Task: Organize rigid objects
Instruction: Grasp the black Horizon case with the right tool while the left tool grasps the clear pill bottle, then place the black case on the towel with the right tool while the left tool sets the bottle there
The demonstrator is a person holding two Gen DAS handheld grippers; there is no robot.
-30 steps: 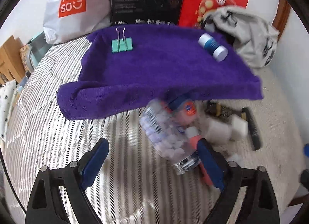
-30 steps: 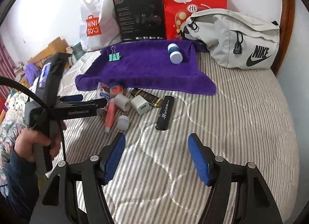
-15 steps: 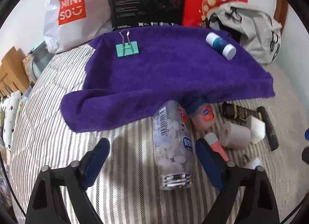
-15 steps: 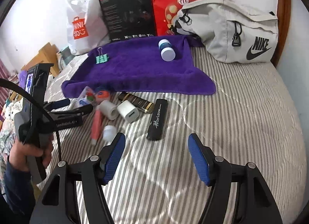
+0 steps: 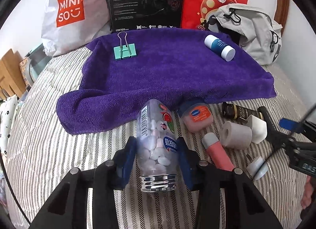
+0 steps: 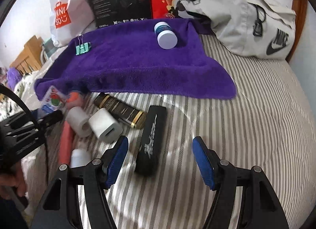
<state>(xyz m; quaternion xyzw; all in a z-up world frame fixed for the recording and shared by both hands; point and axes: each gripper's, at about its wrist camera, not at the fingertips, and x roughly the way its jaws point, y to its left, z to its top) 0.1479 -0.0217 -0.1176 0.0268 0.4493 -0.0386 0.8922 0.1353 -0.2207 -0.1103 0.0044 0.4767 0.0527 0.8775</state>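
Pads have closed in since half a second back: the left gripper (image 5: 157,155) now has both blue pads pressed against the clear candy bottle (image 5: 156,142), clenched on its sides, where before they stood wide of it. The bottle lies on the striped bedspread (image 5: 59,150), silver cap toward the camera at 6 o'clock, its far end touching the near fold of the purple towel (image 5: 158,71) at 12. That looks like the pick secured, so a lift toward the towel seems the next step, to join the green binder clip (image 5: 124,51) at 11 o'clock and the blue-and-white bottle (image 5: 219,47) at 1 o'clock.

Over on the right, the right gripper (image 6: 160,161) has dropped in on the black Horizon case (image 6: 151,142), jaws released and wide, the case lying between the pads but touching neither. At 10 o'clock sit the white charger plug (image 6: 105,125) and a roll of tape (image 6: 78,121), and beyond them the dark gold-banded tube (image 6: 120,110).

Hard to read: the orange-lidded jar (image 5: 196,117) is half tucked under the towel's edge, the pink tube (image 5: 217,154) is partly cut off behind the left gripper's finger, and motion blur smears the near objects in the right wrist view
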